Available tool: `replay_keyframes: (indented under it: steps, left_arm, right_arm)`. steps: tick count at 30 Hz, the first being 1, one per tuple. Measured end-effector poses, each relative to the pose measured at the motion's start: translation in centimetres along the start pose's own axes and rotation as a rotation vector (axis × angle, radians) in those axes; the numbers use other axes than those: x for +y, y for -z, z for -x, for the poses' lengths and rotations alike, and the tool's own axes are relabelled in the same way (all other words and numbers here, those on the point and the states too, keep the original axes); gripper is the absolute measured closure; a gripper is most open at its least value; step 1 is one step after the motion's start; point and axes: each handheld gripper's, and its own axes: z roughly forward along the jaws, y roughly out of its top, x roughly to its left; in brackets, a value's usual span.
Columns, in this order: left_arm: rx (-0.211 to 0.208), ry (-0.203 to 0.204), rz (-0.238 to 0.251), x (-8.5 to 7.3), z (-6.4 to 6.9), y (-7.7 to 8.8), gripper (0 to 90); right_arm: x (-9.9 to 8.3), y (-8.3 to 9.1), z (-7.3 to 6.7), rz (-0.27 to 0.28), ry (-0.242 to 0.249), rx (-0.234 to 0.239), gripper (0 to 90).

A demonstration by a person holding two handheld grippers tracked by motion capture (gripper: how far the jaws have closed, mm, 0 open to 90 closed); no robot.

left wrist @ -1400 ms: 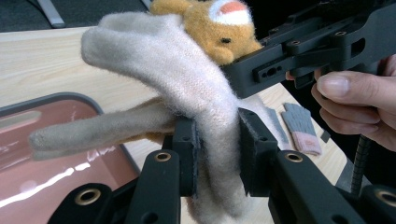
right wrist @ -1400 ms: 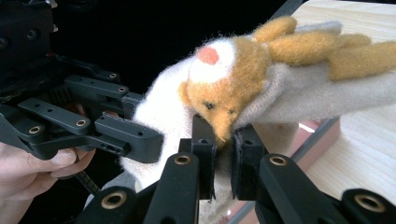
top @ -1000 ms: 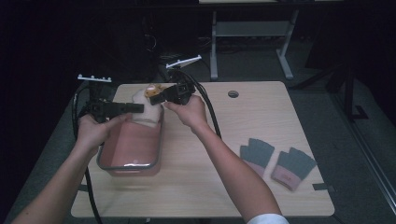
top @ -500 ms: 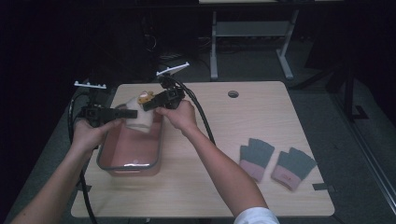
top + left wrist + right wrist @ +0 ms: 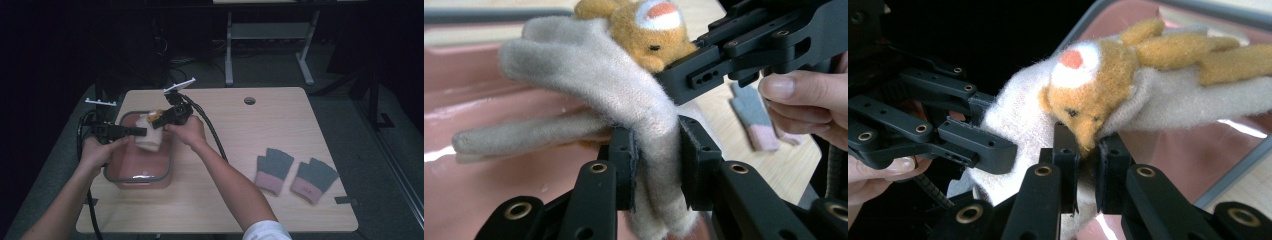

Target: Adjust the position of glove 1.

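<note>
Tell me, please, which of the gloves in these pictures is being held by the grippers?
The cream glove with the orange plush animal face, held over the pink bin; the two grey-and-pink gloves lie untouched on the table.

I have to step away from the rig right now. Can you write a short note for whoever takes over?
Left gripper: shut on the cream glove.
Right gripper: shut on the same glove, at its orange plush animal face.
The glove hangs over the pink bin, not yet inside.
The two grey-pink gloves lie on the table at the right, untouched.
Left: probably lower and release the glove, then the pair.
</note>
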Motion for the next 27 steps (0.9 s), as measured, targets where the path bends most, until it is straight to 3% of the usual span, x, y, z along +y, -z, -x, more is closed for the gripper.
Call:
replay_keyframes:
  steps: [14, 22, 27]
  left_arm:
    - [0.035, 0.048, -0.083, -2.3, -2.1, -1.2, 70.9]
    - [0.090, 0.081, -0.162, -3.4, -2.6, -2.1, 70.8]
    - [0.130, 0.070, -0.207, -3.7, -2.8, -2.4, 70.8]
  right_arm:
    - [-0.8, -3.7, 1.0, -0.115, -0.007, -0.030, 81.6]
    - [-1.3, -5.5, 0.9, -0.186, 0.026, -0.092, 77.6]
    - [-1.2, -5.6, 0.6, -0.205, 0.044, -0.115, 74.2]
